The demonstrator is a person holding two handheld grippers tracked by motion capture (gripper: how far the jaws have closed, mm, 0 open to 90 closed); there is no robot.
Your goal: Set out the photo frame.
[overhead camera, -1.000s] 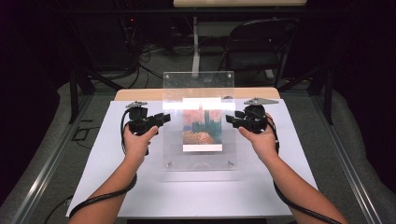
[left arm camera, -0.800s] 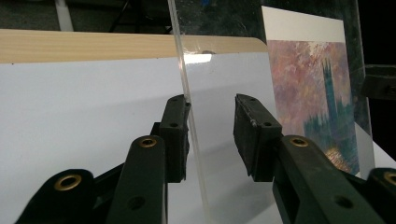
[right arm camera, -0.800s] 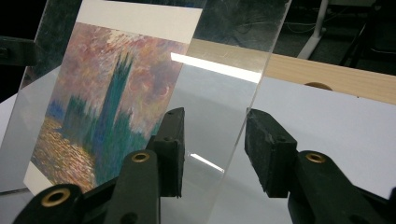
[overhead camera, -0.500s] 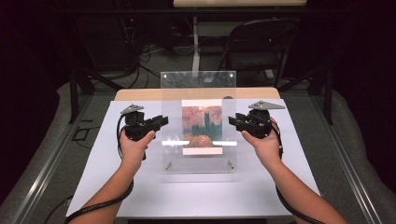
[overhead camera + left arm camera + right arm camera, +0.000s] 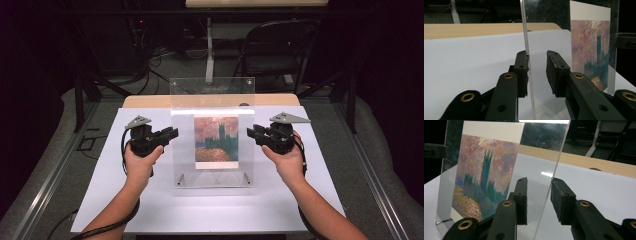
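High view: left tongs (image 5: 171, 133) and right tongs (image 5: 251, 133), jaws just closing yet part open, straddle opposite edges of the upright acrylic frame (image 5: 212, 135) on the desk (image 5: 150, 200), 1 pad not yet touching.

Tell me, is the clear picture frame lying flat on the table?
No, the clear frame stands upright on the white table, showing its painting.

A dark room surrounds the white worktop (image 5: 150, 200), whose wooden edge (image 5: 150, 101) runs at twelve o'clock. A black chair (image 5: 272, 52) stands at one o'clock, cables (image 5: 160, 55) trailing on grey floor (image 5: 60, 165) at eleven.
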